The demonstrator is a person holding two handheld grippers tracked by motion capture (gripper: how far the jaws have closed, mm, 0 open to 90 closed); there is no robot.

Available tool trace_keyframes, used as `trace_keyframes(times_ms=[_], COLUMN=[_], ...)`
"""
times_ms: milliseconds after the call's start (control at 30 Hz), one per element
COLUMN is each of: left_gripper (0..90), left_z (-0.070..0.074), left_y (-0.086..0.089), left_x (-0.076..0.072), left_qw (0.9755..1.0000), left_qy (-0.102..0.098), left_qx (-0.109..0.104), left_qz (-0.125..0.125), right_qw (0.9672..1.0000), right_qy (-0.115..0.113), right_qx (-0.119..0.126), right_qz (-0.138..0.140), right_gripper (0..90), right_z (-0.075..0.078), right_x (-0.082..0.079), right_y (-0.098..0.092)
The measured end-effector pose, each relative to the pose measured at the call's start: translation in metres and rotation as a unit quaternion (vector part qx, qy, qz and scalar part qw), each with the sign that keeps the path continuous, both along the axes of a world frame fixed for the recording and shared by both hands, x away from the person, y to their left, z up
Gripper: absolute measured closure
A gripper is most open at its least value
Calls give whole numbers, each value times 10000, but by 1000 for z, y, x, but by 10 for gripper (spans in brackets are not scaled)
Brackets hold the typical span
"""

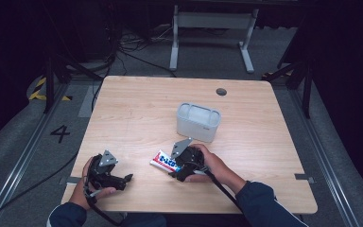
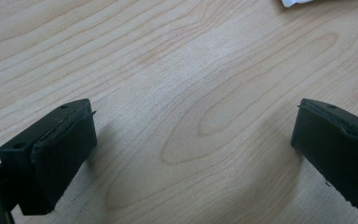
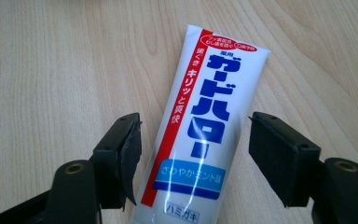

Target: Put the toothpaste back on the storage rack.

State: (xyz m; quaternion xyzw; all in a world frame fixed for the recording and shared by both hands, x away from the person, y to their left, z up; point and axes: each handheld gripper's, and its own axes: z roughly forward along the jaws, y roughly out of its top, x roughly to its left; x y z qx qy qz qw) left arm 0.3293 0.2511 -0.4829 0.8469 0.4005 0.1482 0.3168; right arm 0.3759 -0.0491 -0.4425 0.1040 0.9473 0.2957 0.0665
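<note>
The toothpaste tube (image 3: pixel 193 135) is straddled, ungripped, at frame centre by the open right tool (image 3: pixel 193 154) (left tool (image 2: pixel 193 154) open too).

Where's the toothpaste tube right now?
The toothpaste tube lies flat on the table, front centre in the high view, between the right gripper's open jaws and just in front of the white bin.

A light wooden table (image 1: pixel 137 113) stands on grey carpet floor (image 1: pixel 23 142). A white metal frame (image 1: pixel 212 21) stands behind it, in dark surroundings.
</note>
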Motion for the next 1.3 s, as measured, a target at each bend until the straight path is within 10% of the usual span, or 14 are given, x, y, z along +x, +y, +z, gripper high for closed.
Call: trace_keyframes(times_ms=[667, 1300], left_gripper=[5, 5], left_z=[0, 0], left_y=[0, 0], left_x=[0, 0], left_qw=[10000, 10000], left_qy=[20, 9], left_qx=[-5, 0], left_qz=[8, -1], right_qw=[9966, 9947], right_qy=[170, 515], right_qx=[-793, -877], right_qz=[-120, -161], right_gripper=[335, 434], right_z=[-9, -8], right_x=[14, 20], right_y=[29, 37])
